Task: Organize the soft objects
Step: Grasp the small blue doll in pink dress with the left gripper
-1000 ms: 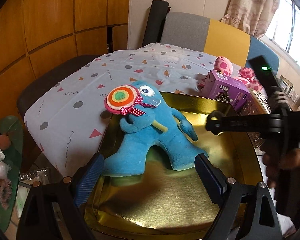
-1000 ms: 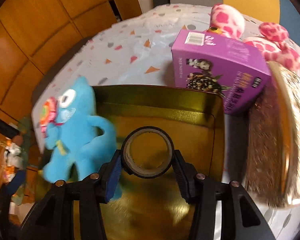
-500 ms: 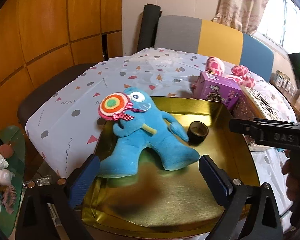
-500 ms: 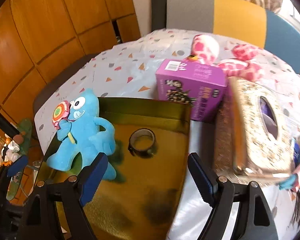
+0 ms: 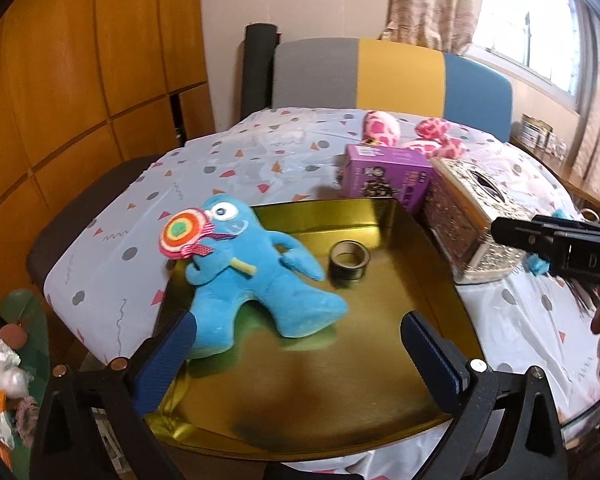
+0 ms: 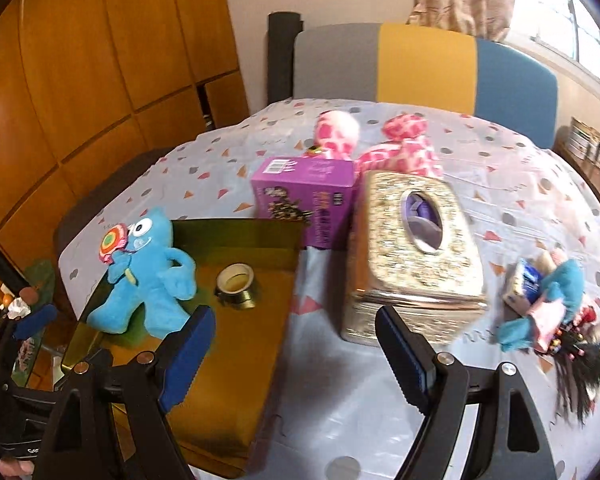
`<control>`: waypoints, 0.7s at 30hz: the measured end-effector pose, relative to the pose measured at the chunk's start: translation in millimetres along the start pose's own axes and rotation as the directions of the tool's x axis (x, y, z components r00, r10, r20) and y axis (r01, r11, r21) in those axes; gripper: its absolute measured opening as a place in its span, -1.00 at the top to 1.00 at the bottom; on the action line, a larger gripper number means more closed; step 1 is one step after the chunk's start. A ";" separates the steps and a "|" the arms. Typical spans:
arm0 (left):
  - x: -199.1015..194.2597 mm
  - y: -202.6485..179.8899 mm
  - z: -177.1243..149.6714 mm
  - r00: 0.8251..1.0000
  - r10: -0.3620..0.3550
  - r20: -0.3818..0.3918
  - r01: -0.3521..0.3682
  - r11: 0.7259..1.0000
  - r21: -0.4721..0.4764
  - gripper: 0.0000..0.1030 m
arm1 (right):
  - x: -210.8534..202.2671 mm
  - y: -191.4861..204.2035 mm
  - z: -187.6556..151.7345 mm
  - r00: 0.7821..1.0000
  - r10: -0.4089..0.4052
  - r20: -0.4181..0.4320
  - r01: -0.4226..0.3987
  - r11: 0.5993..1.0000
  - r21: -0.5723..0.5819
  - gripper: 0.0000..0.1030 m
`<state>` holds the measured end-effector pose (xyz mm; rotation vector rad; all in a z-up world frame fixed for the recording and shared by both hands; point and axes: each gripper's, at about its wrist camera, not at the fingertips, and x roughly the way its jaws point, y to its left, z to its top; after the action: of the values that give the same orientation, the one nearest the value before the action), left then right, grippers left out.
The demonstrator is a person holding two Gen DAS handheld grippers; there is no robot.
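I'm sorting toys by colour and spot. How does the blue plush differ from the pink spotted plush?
The blue plush is plain blue and holds a striped lollipop; the pink spotted plush is pink with white patches. The blue plush lies in the gold tray; the pink spotted plush lies on the tablecloth behind the purple box. Both are soft toys.

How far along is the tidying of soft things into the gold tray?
Done: blue plush and tape roll lie in the gold tray. In hand: nothing; left claw and right claw are open, empty. Left: pink plush and doll on the table.
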<state>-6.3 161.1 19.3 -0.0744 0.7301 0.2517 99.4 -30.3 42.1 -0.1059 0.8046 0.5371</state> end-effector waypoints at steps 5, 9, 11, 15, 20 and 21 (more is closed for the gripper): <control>-2.1 -18.2 -1.6 1.000 -0.024 -0.003 0.024 0.999 0.043 -0.99 | -14.8 -28.4 -4.2 0.999 -0.038 0.026 0.036 0.998 0.053 -0.62; -2.2 -33.5 -3.0 0.999 -0.039 -0.010 0.040 0.996 0.082 -0.99 | -25.0 -55.3 -7.1 0.996 -0.079 0.038 0.075 0.993 0.094 -0.62; -1.6 -41.2 -3.7 0.999 -0.048 -0.018 0.050 0.994 0.099 -0.99 | -31.2 -72.9 -8.9 0.993 -0.113 0.043 0.107 0.987 0.117 -0.62; -1.1 -58.4 -3.0 0.996 -0.084 -0.024 0.087 0.987 0.139 -0.99 | -43.6 -109.4 -12.5 0.982 -0.182 0.050 0.172 0.971 0.165 -0.62; -1.5 -80.7 -0.2 0.985 -0.168 -0.030 0.171 0.970 0.172 -0.99 | -66.3 -187.9 -18.3 0.934 -0.353 0.058 0.320 0.897 0.306 -0.62; -2.5 -86.7 0.1 0.981 -0.191 -0.029 0.194 0.965 0.178 -0.99 | -70.6 -207.3 -20.2 0.916 -0.397 0.055 0.355 0.868 0.347 -0.62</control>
<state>14.0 76.8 19.3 0.0258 0.7491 -0.0016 148.7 -244.2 55.4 0.0806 0.7180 0.0308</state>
